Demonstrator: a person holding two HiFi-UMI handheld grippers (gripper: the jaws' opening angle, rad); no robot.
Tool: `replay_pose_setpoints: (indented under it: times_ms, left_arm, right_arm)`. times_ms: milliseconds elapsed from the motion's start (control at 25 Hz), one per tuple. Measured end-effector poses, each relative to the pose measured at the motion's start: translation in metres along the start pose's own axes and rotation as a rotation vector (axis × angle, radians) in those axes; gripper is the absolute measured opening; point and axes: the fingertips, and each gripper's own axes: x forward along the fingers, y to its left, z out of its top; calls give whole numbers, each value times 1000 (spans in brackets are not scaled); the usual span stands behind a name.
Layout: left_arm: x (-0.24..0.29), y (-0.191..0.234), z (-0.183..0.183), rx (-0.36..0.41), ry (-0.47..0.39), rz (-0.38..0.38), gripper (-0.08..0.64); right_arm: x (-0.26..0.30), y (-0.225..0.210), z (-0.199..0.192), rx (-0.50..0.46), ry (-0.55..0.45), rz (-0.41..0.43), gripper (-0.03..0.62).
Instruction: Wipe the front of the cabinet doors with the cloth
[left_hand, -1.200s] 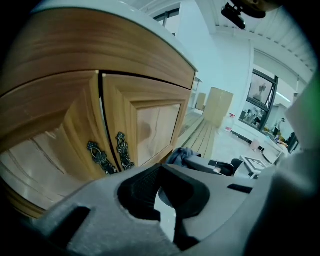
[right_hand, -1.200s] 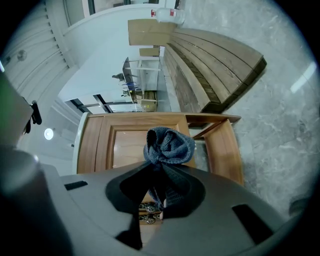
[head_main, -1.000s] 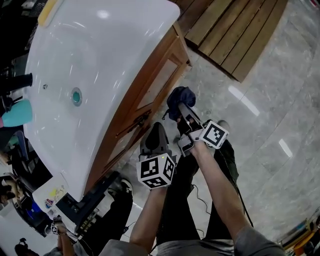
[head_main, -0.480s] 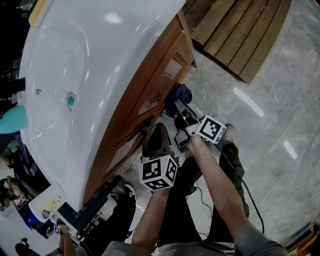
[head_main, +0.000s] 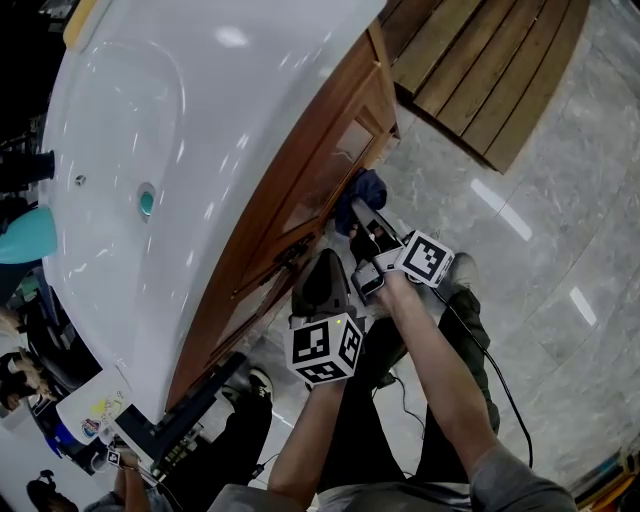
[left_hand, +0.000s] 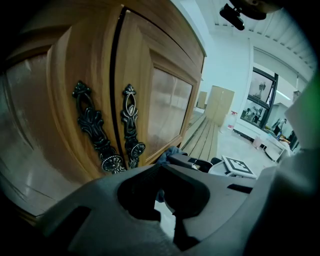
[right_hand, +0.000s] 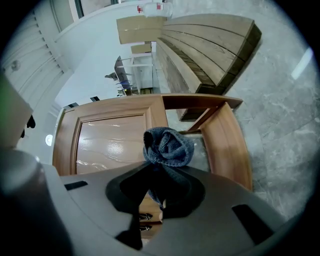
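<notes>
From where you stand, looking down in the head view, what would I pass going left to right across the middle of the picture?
teal object → white sink → wooden cabinet doors → blue cloth → grey stone floor

A bathroom showroom, I'd say: white washbasin (head_main: 150, 150) over wooden cabinet doors (head_main: 335, 160) ahead of my right gripper (head_main: 358, 210), polished stone floor (head_main: 560, 200) below, slatted platform (head_main: 480, 70) beyond.
</notes>
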Motion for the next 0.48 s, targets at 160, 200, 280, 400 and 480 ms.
replay_pose_setpoints:
  times_ms: [160,200,280,400,480]
  left_arm:
    - [-1,-2,4,-2,-7,0,8]
    - [-3,-2,5,-1,-8,0,8]
    - [-6,-2,8,0,-9,0,8]
    - [-10,-3,11,-1,-8,0,8]
    - [-13,-3,13,-2,-8,2,8]
  right_arm:
    - [1,3,1,-11,13,10,55]
    - [1,4,1,-11,16,13,55]
    - [1,8,0,-7,18,17,55]
    - [1,13,1,-6,15,23,55]
    - [1,17,1,0,13,27,54]
